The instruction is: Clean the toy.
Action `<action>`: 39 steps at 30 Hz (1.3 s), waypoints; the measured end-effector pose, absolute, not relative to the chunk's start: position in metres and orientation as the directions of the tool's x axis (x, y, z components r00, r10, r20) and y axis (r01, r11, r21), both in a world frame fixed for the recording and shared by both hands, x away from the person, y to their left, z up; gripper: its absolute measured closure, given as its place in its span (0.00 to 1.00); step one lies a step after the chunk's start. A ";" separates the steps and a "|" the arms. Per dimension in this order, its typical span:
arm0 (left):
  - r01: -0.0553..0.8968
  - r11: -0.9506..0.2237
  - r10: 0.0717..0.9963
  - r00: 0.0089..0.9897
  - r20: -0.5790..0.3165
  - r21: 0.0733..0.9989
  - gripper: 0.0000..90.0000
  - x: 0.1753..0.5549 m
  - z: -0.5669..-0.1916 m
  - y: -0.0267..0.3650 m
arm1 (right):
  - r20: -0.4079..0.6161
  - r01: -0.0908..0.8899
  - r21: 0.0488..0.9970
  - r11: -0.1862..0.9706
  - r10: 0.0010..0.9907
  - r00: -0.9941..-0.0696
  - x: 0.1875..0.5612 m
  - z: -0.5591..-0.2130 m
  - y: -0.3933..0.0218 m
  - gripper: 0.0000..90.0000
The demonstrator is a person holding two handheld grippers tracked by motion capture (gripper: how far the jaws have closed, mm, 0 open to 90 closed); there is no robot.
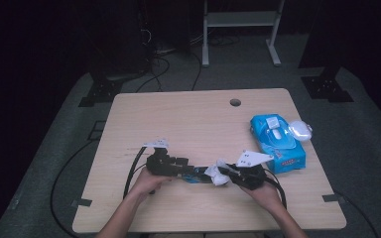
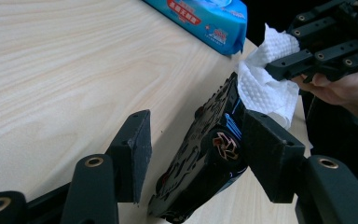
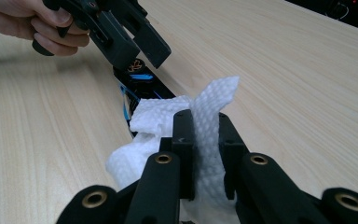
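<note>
Object: black glossy gadget with blue-orange markings, standing on edge on the worktop, at about 6 o'clock of the high view.
Wipe: white embossed wipe touching the gadget's far end.
Right tongs: pressed together, pinching the wipe.
Left tongs: spread around the gadget; one pad touching, the other apart.
Risk 1: loose hold, so wiping pressure may tip or slide the gadget flat.
Risk 2: the wipe may slip out of its pinch on a snag.
Surroundings: blue wipe pack at 3 o'clock, well apart.
</note>
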State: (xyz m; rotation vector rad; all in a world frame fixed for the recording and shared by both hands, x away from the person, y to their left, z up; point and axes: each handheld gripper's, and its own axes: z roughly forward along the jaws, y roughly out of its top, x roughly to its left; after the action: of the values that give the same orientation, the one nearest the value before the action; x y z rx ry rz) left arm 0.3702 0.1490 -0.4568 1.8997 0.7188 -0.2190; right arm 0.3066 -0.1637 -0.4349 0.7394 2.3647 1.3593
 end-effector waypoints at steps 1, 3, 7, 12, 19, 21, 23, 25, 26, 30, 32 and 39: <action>0.567 -0.282 0.378 0.807 -0.453 0.774 0.47 0.369 -0.457 0.149 | -0.016 0.275 0.867 0.416 0.575 -0.818 0.306 -0.435 -0.164 0.91; 0.559 -0.290 0.374 0.813 -0.445 0.777 0.46 0.366 -0.456 0.148 | -0.016 0.274 0.866 0.419 0.570 -0.821 0.303 -0.435 -0.164 0.91; 0.553 -0.291 0.369 0.818 -0.442 0.781 0.45 0.362 -0.457 0.148 | -0.021 0.266 0.866 0.423 0.564 -0.826 0.297 -0.435 -0.164 0.91; 0.539 -0.296 0.362 0.827 -0.430 0.788 0.45 0.355 -0.457 0.149 | -0.031 0.254 0.867 0.428 0.557 -0.830 0.291 -0.435 -0.164 0.91; 0.534 -0.310 0.335 0.836 -0.435 0.786 0.40 0.354 -0.456 0.151 | -0.034 0.254 0.870 0.423 0.564 -0.825 0.289 -0.436 -0.164 0.90; 0.525 -0.321 0.325 0.843 -0.430 0.788 0.40 0.352 -0.456 0.151 | -0.032 0.255 0.870 0.422 0.565 -0.824 0.290 -0.436 -0.164 0.90; 0.507 -0.348 0.314 0.855 -0.412 0.788 0.39 0.349 -0.456 0.150 | -0.033 0.254 0.871 0.421 0.565 -0.824 0.290 -0.436 -0.164 0.90; 0.483 -0.391 0.303 0.871 -0.386 0.783 0.38 0.345 -0.457 0.146 | -0.030 0.258 0.871 0.419 0.568 -0.823 0.290 -0.436 -0.164 0.90; 0.483 -0.391 0.303 0.871 -0.386 0.783 0.39 0.345 -0.457 0.146 | -0.030 0.258 0.871 0.419 0.568 -0.823 0.290 -0.436 -0.164 0.90; 0.440 -0.438 0.309 0.893 -0.328 0.784 0.50 0.342 -0.460 0.138 | -0.033 0.260 0.868 0.424 0.571 -0.820 0.289 -0.436 -0.163 0.90; 0.423 -0.453 0.300 0.901 -0.313 0.784 0.61 0.343 -0.461 0.135 | -0.034 0.261 0.866 0.426 0.572 -0.820 0.289 -0.435 -0.163 0.90; 0.310 -0.472 0.210 0.949 -0.236 0.825 0.70 0.347 -0.459 0.133 | -0.034 0.277 0.859 0.430 0.587 -0.809 0.295 -0.433 -0.164 0.90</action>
State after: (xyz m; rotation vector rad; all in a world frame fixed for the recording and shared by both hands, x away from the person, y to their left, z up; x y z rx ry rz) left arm 0.3471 0.1329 -0.4587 2.0796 0.3686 -0.1227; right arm 0.2955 -0.1645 -0.4327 0.7419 2.3599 1.3257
